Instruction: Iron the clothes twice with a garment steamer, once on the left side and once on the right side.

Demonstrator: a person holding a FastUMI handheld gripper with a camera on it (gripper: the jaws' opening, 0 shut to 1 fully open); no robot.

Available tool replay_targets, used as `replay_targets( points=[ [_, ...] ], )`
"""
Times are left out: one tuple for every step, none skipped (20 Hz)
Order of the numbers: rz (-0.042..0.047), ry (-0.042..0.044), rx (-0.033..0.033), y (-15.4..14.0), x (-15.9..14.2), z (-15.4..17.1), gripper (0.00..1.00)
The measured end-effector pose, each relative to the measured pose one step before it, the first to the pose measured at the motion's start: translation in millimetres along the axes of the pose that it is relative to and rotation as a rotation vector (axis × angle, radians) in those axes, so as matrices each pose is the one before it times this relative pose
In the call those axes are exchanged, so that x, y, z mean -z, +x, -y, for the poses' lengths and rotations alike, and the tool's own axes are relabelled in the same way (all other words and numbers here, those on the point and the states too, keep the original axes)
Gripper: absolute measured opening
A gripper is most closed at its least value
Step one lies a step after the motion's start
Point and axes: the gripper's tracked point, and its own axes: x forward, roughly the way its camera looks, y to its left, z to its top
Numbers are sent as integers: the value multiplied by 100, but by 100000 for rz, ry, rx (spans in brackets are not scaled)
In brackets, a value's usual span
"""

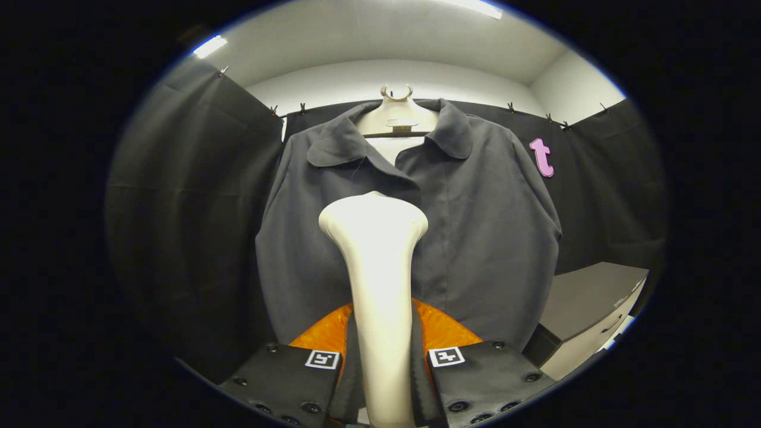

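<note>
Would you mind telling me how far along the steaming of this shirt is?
Done: the steamer is picked up, its handle clamped between the fingers of the hand-held gripper. In hand: its head is held up in front of the shirt, near the middle of the chest, just below the collar. Left: one frame cannot show whether either pass is finished, so count the left and right strokes as still open.

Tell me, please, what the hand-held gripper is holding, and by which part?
The hand-held gripper holds the steamer by its handle, both fingers pressed on the shaft below the head.
</note>
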Motion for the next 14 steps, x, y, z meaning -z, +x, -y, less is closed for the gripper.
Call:
replay_targets(
  points=[
    [-1156,-14,-184,282,439,-70,41],
    [-705,76,-63,67,351,-106,41],
    [-114,-160,68,-93,230,-6,41],
    [-82,-558,256,33,218,31,41],
    [-393,-503,157,-46,204,80,41],
    [-393,-473,56,-230,213,-38,41],
    [-327,-530,-28,-144,180,-4,41],
    [-570,-588,-140,-103,282,-68,41],
    [-518,-437,-289,-119,321,-158,41],
    [-548,-270,-313,-133,266,-74,41],
    [-750,-284,-258,-18,380,-107,41],
    [-776,-253,-130,-256,533,-137,41],
    [-1214,-128,-342,-75,633,-132,41],
    [-1147,66,-307,-342,689,-77,41]
  ],
)
